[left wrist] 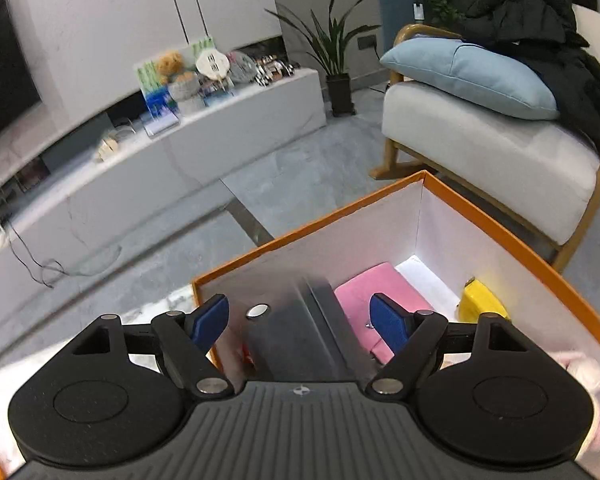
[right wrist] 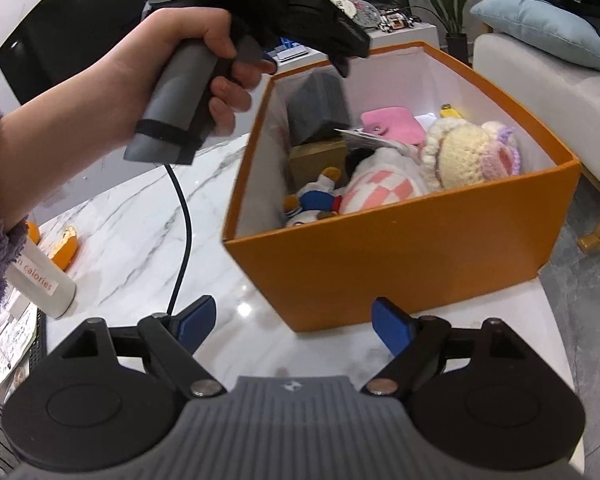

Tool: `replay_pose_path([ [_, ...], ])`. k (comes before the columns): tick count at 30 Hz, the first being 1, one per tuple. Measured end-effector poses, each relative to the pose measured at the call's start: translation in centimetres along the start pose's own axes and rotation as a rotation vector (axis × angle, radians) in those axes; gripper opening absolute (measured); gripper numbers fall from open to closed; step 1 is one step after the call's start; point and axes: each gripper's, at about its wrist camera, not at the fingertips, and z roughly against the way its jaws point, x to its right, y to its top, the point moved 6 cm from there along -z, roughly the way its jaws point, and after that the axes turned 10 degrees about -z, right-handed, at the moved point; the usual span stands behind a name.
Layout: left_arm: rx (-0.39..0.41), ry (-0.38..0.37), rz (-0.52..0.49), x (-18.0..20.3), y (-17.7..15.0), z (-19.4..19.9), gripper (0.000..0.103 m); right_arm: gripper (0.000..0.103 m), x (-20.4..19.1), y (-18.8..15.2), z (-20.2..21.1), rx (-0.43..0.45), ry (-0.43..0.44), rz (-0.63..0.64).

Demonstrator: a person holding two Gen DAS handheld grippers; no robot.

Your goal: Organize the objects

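An orange box (right wrist: 380, 264) stands on the marble table (right wrist: 140, 220). Inside lie a dark grey block (right wrist: 318, 108) leaning at the far left wall, a pink pouch (right wrist: 392, 122), a yellow item (right wrist: 450, 112), a cream crocheted toy (right wrist: 472, 152), a pink-chequered plush (right wrist: 384, 184) and a small blue-and-white doll (right wrist: 312, 200). A hand holds my left gripper (right wrist: 340, 62) over the box's far left corner. In the left wrist view this gripper (left wrist: 300, 320) is open, and the blurred grey block (left wrist: 296, 332) shows below between the pads, untouched. My right gripper (right wrist: 292, 324) is open and holds nothing, in front of the box.
A white bottle (right wrist: 48, 288) and orange peel (right wrist: 66, 246) lie at the table's left. A black cable (right wrist: 186, 224) hangs from the left gripper's handle. An armchair (left wrist: 480, 148) with a blue cushion (left wrist: 472, 76) stands behind the box. A low white bench (left wrist: 220, 120) carries ornaments.
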Motion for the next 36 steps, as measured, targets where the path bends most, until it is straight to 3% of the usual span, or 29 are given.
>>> replay_pose_path([
  [3,-0.027,-0.043,0.025,-0.5,0.3,-0.5,0.092,0.086,0.1,0.2,0.5,0.009,0.022,-0.017],
  [10,0.063,0.015,-0.014,-0.2,-1.0,2.8,0.093,0.086,-0.1,0.2,0.6,0.028,-0.006,0.017],
  [12,0.1,0.068,-0.038,-0.2,-1.8,4.3,0.093,0.09,-0.3,0.4,0.9,0.058,-0.025,0.041],
  [14,0.14,0.112,-0.025,-0.4,-3.3,6.1,0.093,0.095,-0.8,0.6,1.6,0.101,0.003,0.051],
  [16,0.157,0.078,0.01,-0.6,-4.9,7.8,0.094,0.098,-1.1,0.7,2.4,0.152,0.015,0.05],
  [22,0.185,0.103,0.036,-0.5,-10.8,13.3,0.094,0.098,-1.3,1.1,4.9,0.291,-0.053,0.001],
  [26,0.124,0.102,0.099,-1.3,-15.1,15.9,0.094,0.1,-2.2,0.6,6.8,0.395,-0.12,0.012],
  [32,0.152,0.083,0.161,-2.5,-20.5,19.0,0.093,0.1,-2.9,-1.7,6.9,0.378,-0.193,-0.071],
  [36,0.235,0.122,0.181,-2.9,-22.0,20.4,0.093,0.1,-4.6,-2.5,6.8,0.432,-0.238,-0.014],
])
